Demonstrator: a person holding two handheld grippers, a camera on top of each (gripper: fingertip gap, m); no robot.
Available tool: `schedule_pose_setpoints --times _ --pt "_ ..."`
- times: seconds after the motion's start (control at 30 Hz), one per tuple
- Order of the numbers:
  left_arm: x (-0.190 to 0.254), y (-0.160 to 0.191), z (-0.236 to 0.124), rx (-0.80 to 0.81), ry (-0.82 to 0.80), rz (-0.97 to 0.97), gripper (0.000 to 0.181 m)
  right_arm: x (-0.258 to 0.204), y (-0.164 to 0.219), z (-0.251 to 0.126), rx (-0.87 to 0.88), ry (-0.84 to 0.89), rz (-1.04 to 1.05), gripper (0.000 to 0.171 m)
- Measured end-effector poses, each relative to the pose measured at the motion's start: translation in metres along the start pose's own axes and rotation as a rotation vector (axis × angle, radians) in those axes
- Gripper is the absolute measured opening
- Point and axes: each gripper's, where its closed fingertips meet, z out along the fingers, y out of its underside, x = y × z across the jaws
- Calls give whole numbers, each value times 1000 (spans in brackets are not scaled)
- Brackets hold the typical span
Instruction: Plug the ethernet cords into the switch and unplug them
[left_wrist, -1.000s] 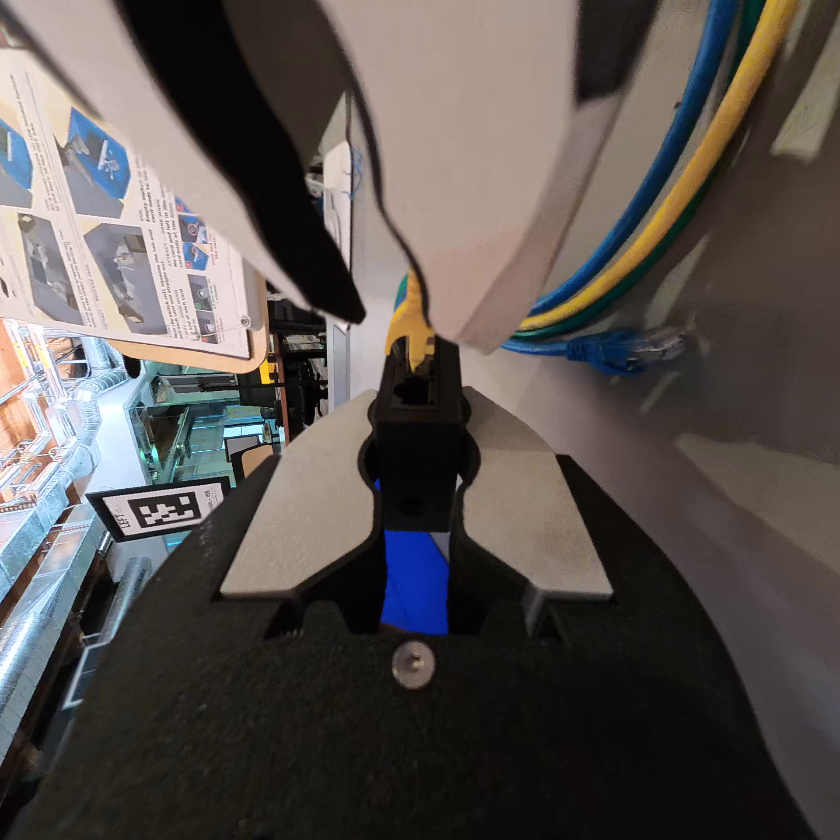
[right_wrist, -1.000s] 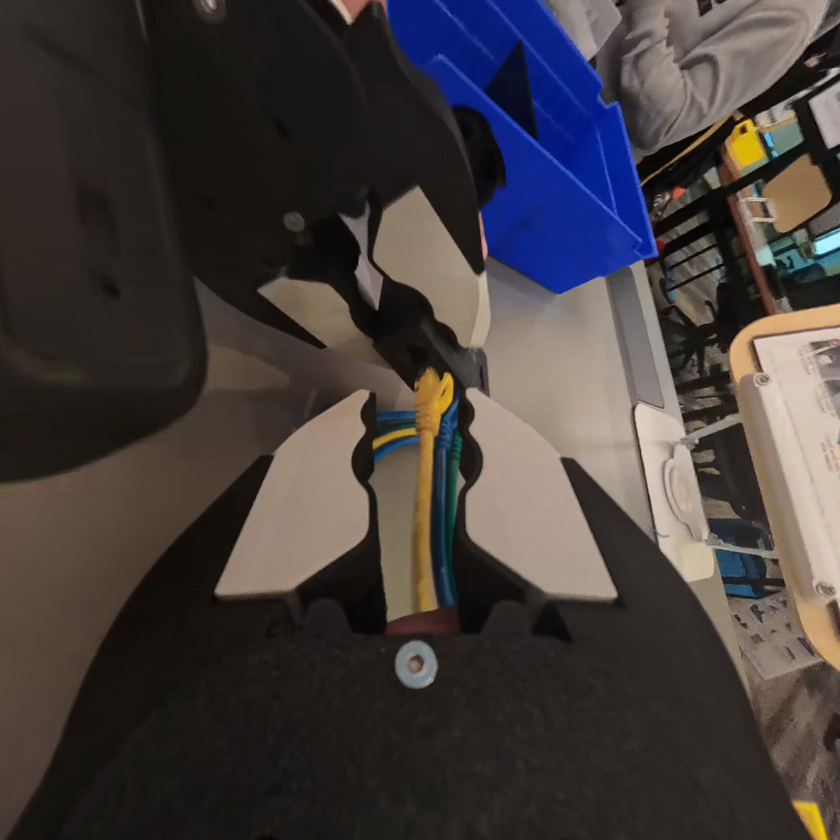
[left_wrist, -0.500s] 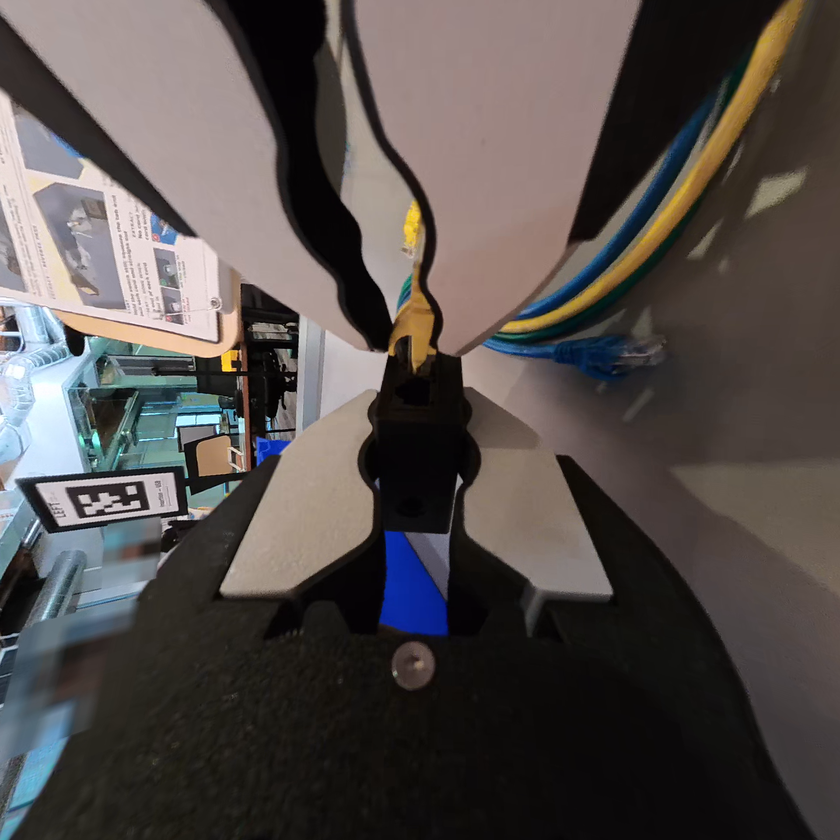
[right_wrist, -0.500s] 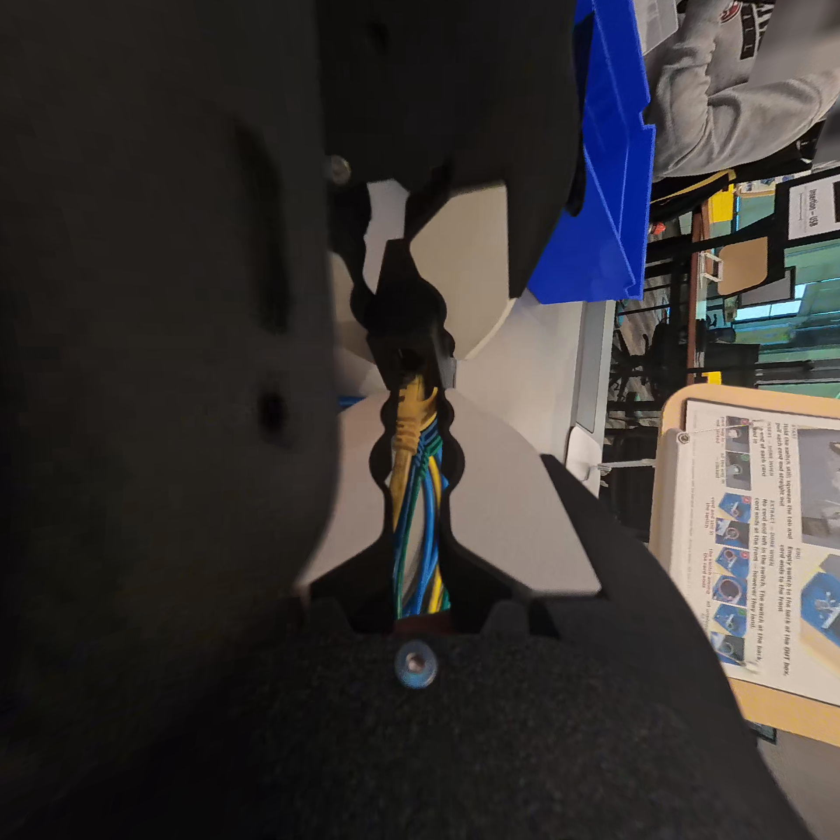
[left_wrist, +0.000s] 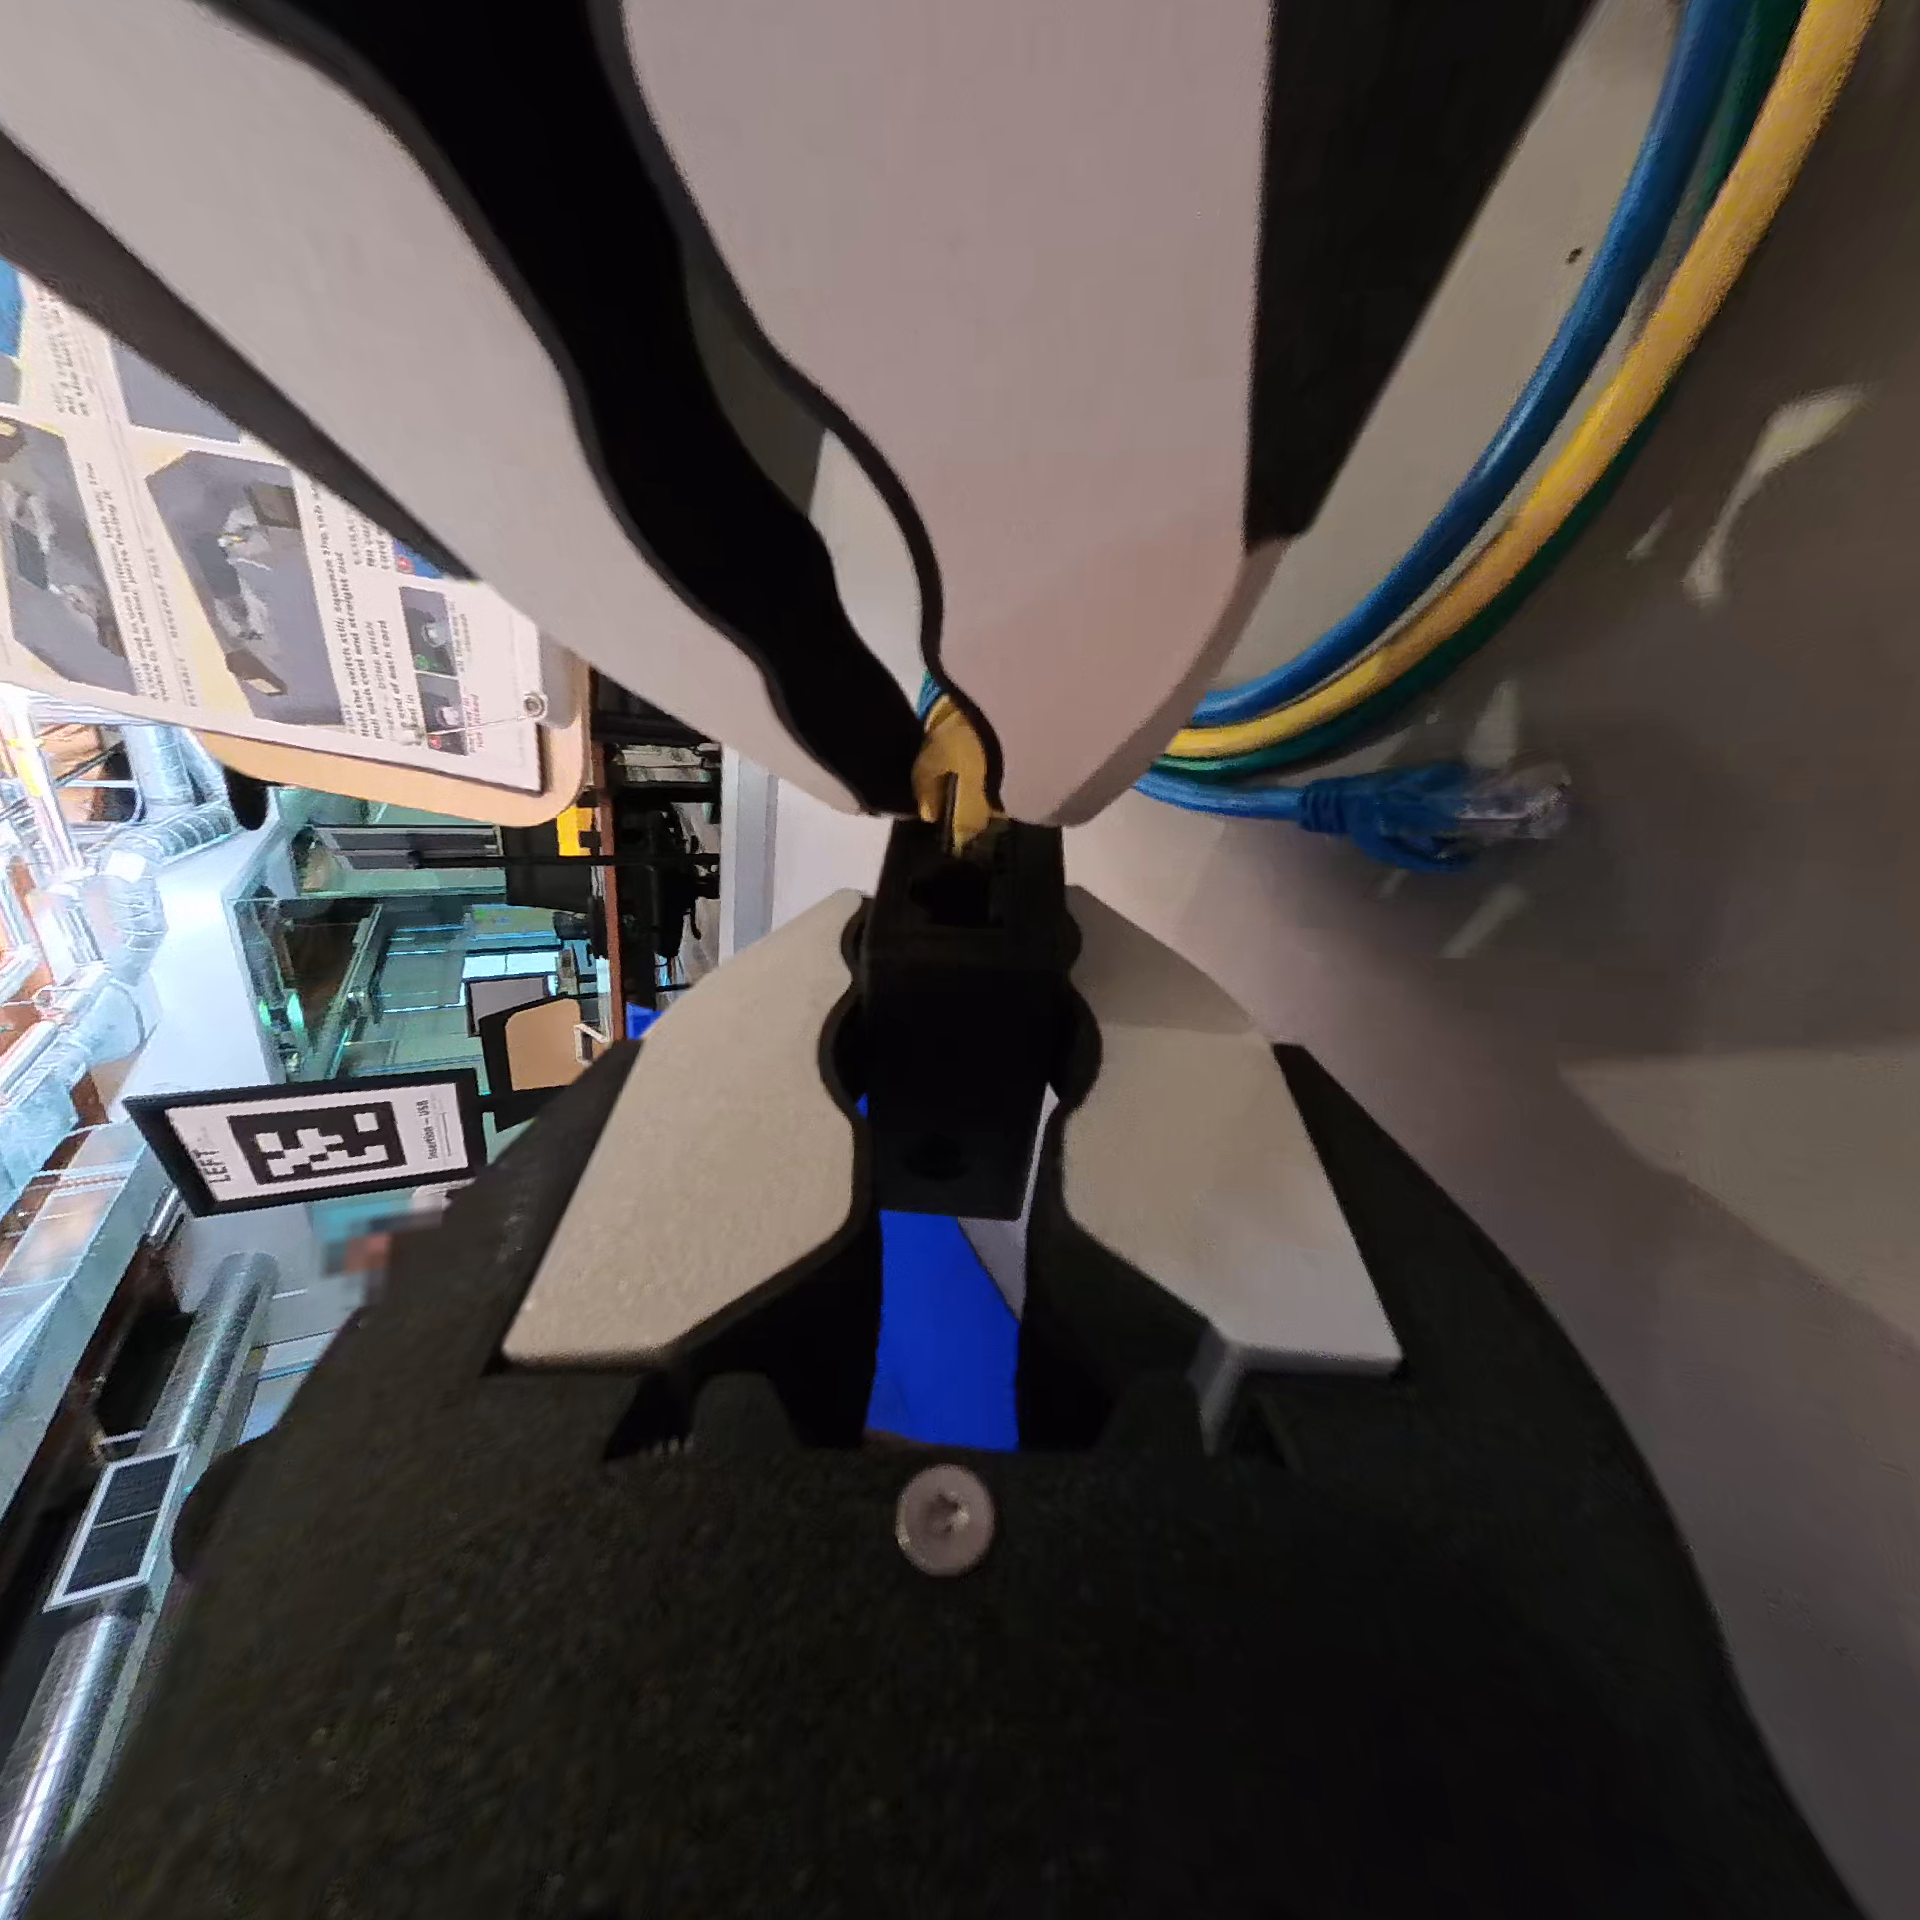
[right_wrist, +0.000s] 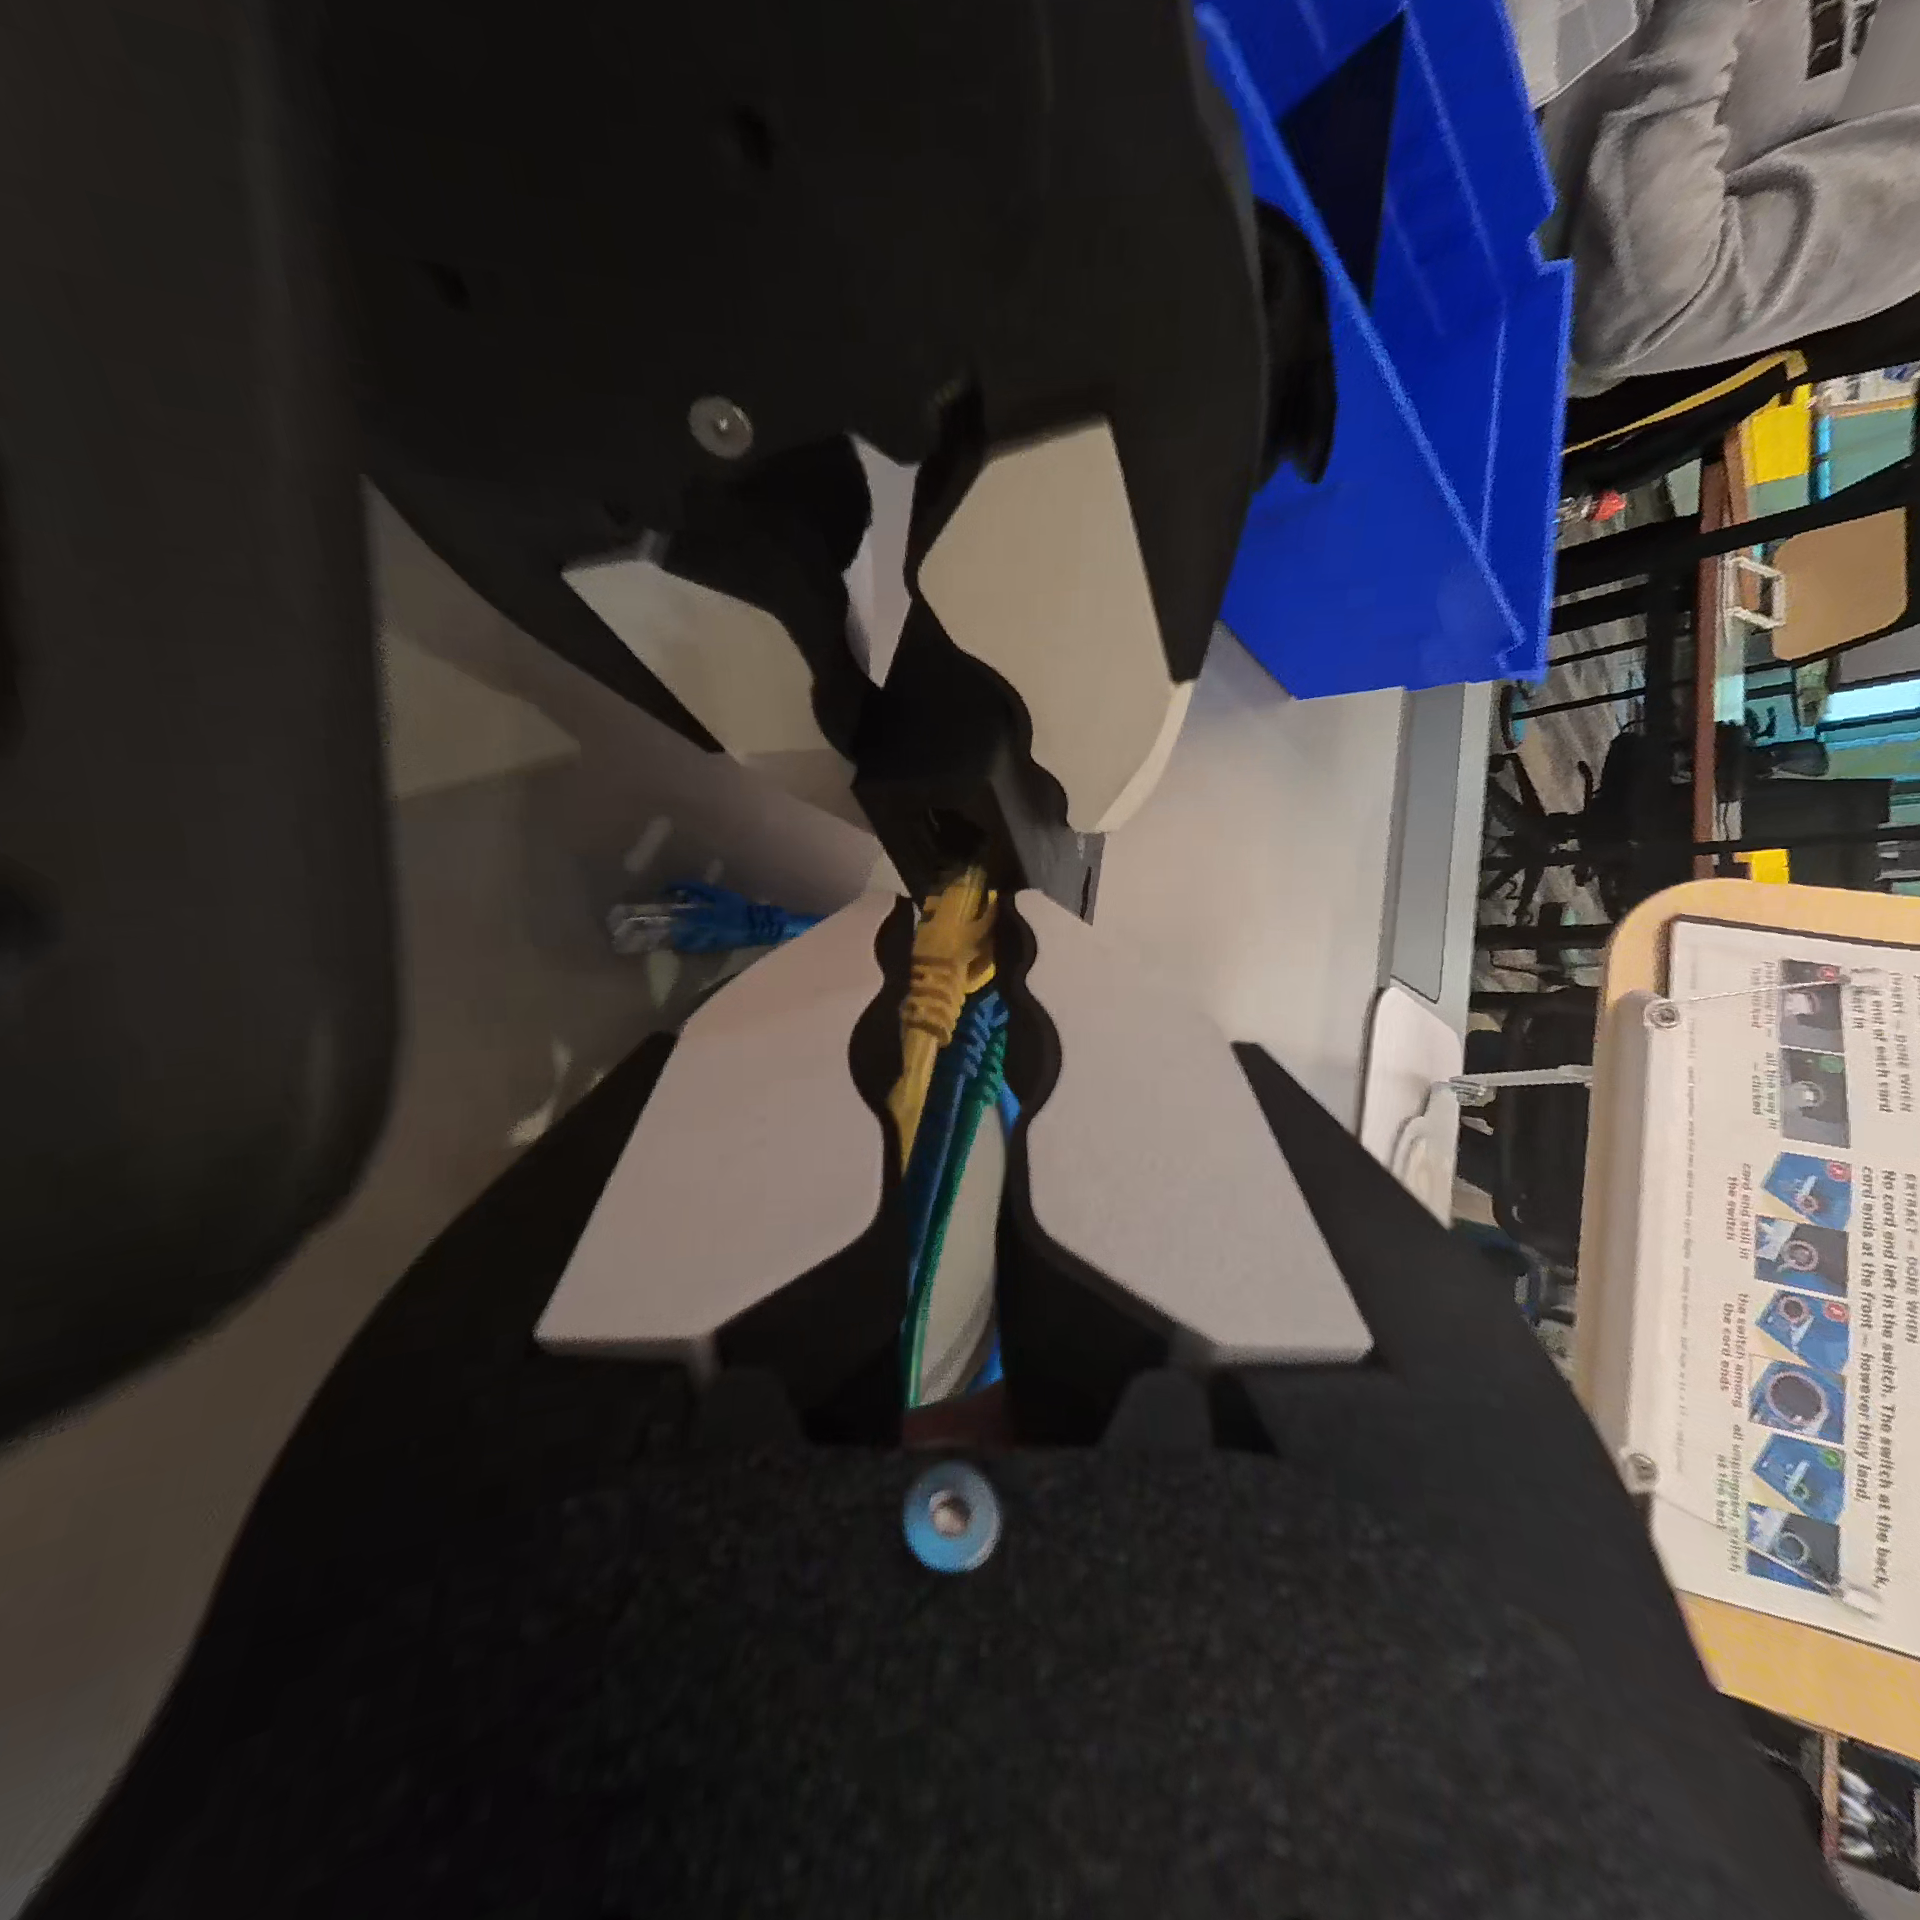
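My left gripper is shut on the small black switch, held above the grey table with a port facing forward. My right gripper is shut on the yellow ethernet plug. The plug's tip is at the mouth of the switch's port; how deep it sits I cannot tell. Blue and green cords run back between my right fingers. In the left wrist view the right gripper comes from above with the yellow plug. A loose blue plug lies on the table.
Blue, yellow and green cords curve over the grey table. A blue bin stands behind the left gripper. An instruction sheet on a wooden board is at the right. A person in a grey top is beyond the bin.
The two grippers have turned relative to each other while staying tip to tip. The yellow plug has stayed at the switch's port. Both grips have held.
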Motion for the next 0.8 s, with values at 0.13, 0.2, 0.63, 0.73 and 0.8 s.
schedule_pose_setpoints --times 0.13,0.2,0.63,0.73,0.8 --pt "-9 0 -1 7 -30 -22 30 7 -3 -3 49 57 43 15" --pt "-11 -1 0 24 -38 -35 29 14 -3 -4 39 94 54 15" --pt "-13 -3 -3 19 -145 63 29 -1 7 -25 136 -183 681 13" --pt "-11 -2 -2 11 -147 67 29 -2 7 -22 136 -184 722 11" --pt "-11 0 0 2 -137 59 29 -2 7 -20 129 -183 764 11"
